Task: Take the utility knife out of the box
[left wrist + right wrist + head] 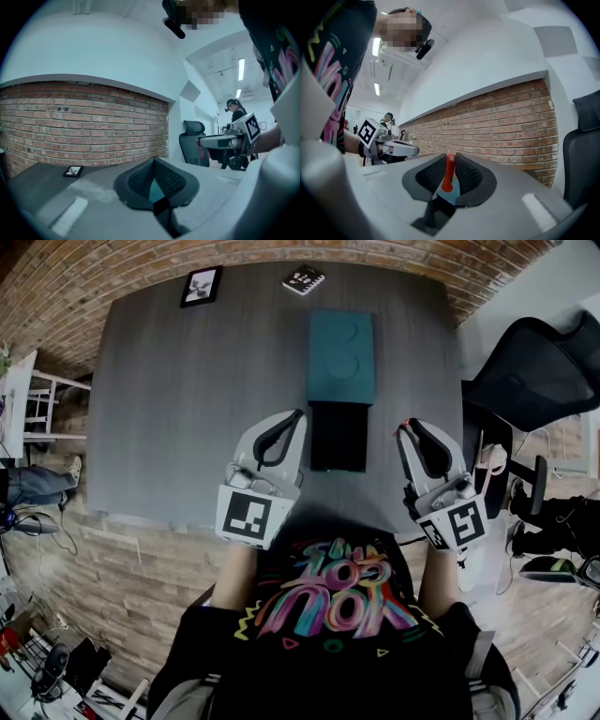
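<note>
On the dark table lies a teal box (341,357), and a black tray (338,435) adjoins its near end. My left gripper (301,414) hovers just left of the tray; in the left gripper view its fingertips (154,161) meet, shut with nothing between them, and teal shows behind. My right gripper (403,427) is held just right of the tray. In the right gripper view it (449,157) is shut on a narrow red utility knife (448,174) that stands upright between the black pads. The knife is hard to make out in the head view.
A small framed picture (202,286) and a black patterned card (304,279) lie at the table's far edge by the brick wall. A black office chair (544,371) stands to the right of the table. The near table edge (187,517) runs just under both grippers.
</note>
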### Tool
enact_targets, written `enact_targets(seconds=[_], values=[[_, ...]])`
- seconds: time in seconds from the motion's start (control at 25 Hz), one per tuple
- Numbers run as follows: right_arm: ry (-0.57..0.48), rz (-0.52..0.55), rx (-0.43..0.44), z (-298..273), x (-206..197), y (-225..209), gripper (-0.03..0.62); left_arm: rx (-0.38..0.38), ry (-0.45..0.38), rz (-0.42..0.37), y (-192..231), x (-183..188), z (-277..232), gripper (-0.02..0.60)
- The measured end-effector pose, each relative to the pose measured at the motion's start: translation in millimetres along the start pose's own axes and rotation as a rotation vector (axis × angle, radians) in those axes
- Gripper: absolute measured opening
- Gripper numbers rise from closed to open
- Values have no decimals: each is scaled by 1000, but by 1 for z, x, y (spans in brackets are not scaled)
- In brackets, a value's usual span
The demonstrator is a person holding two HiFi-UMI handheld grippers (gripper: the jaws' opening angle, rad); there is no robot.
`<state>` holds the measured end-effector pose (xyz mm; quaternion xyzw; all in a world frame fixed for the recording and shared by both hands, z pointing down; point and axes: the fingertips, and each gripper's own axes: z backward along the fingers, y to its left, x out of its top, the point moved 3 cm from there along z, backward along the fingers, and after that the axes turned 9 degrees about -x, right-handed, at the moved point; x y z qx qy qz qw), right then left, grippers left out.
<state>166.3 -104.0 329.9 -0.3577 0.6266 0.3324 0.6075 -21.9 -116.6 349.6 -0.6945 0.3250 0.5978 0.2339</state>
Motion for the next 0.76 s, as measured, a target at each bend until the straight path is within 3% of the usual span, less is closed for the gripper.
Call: enact_targets(seconds=[0.56, 0.76], values=[[5, 6, 23, -3, -2, 4, 60, -17, -46, 19, 9, 9, 3, 0], [-5, 1, 12, -3, -1, -3, 60, -29, -44, -11, 10, 7, 6, 0]])
